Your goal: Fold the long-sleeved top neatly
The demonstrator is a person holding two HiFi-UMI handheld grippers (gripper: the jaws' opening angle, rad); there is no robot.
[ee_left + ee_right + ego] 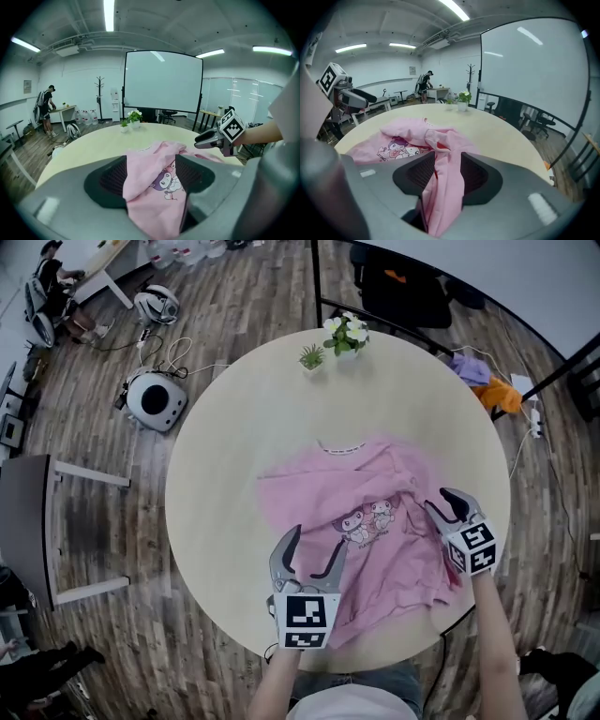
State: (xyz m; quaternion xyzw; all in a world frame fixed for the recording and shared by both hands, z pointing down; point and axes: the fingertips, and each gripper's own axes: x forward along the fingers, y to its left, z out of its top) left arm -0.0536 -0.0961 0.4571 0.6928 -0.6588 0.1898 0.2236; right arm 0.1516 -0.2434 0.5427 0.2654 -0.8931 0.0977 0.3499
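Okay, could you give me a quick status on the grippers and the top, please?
Left gripper shut on pink top. Right gripper shut on it too. Top crumpled, unfolded, on table. Flowers at far edge, clear.

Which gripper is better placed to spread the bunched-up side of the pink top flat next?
Right, likely. The right gripper is shut on the bunched fabric at the right edge of the pink top; the left gripper holds the near hem beside the cartoon print.

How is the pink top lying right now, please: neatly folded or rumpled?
Rumpled, not folded: the pink top lies bunched and creased on the table, its fabric pinched in both the left claw and the right claw.
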